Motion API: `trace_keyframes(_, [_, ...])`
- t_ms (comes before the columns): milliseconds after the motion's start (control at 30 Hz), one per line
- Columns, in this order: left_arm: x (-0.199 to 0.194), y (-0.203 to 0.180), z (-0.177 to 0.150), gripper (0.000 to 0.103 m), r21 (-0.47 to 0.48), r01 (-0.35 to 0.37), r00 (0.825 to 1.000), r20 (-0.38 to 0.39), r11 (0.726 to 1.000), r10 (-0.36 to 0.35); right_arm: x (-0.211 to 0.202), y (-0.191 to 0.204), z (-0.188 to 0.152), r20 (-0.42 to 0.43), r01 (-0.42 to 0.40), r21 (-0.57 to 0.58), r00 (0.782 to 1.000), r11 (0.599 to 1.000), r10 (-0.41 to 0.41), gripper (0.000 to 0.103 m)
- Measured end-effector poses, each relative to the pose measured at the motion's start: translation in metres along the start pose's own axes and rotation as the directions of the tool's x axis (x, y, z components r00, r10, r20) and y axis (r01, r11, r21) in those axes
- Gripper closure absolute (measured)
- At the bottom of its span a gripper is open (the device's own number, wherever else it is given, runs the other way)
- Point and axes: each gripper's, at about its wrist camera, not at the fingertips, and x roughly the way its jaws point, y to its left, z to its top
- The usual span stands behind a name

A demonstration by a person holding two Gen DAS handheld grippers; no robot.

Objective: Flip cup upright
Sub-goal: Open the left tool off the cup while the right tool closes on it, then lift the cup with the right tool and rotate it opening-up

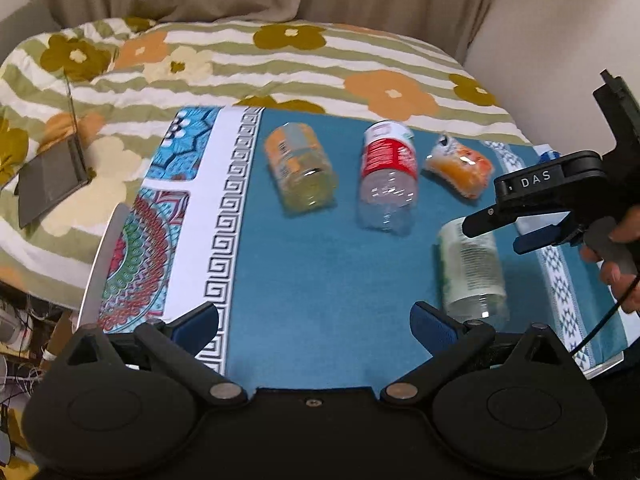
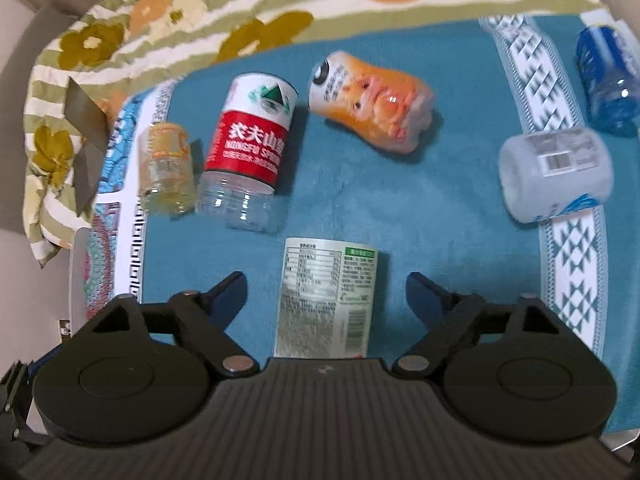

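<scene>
teal woven mat with patterned borders (image 1: 312, 280) | striped floral green-and-orange quilt (image 1: 280, 60) at far side (mat lies on it) | dark grey flat folder (image 1: 52, 180) far left on quilt

Green-labelled cup (image 2: 326, 300) base hidden behind hand-held gripper (image 2: 326, 292)

Both grippers are matte black with blue pads and silver pivot screws; the right gripper (image 1: 500, 236) bears white "DAS" lettering; bare fingers (image 1: 618, 272) grip its grey trigger.
</scene>
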Motion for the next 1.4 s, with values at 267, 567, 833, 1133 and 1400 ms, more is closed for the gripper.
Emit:
trace_keyframes(267, [0.012,0.029,0.003,0.000,-0.020,0.024,0.999,-0.023,1.000,-0.024,0.030,-0.003,0.010,-0.069,0.027,0.070,0.997,0.997,-0.022,0.019])
trace_keyframes(567, [0.016,0.038,0.011,0.000,-0.004,0.035,0.999,-0.016,0.999,-0.035,0.030,-0.009,0.008,-0.055,0.008,0.100,0.998,0.995,-0.002,0.028])
trace_keyframes(833, [0.005,0.033,0.012,0.000,0.004,0.037,0.999,-0.001,0.999,-0.037,-0.017,0.002,-0.006,0.142,-0.024,0.050,0.990,0.998,0.017,0.030])
trace_keyframes(1133, [-0.003,0.024,0.015,0.000,0.064,0.004,0.999,0.047,0.998,-0.007,-0.045,0.021,-0.072,0.625,0.039,0.015,0.780,0.999,-0.040,0.029])
trace_keyframes(1400, [-0.004,0.023,0.002,0.000,0.106,-0.044,0.995,0.092,0.993,0.034,0.002,0.021,-0.094,0.786,0.115,-0.001,0.614,0.993,-0.070,0.028])
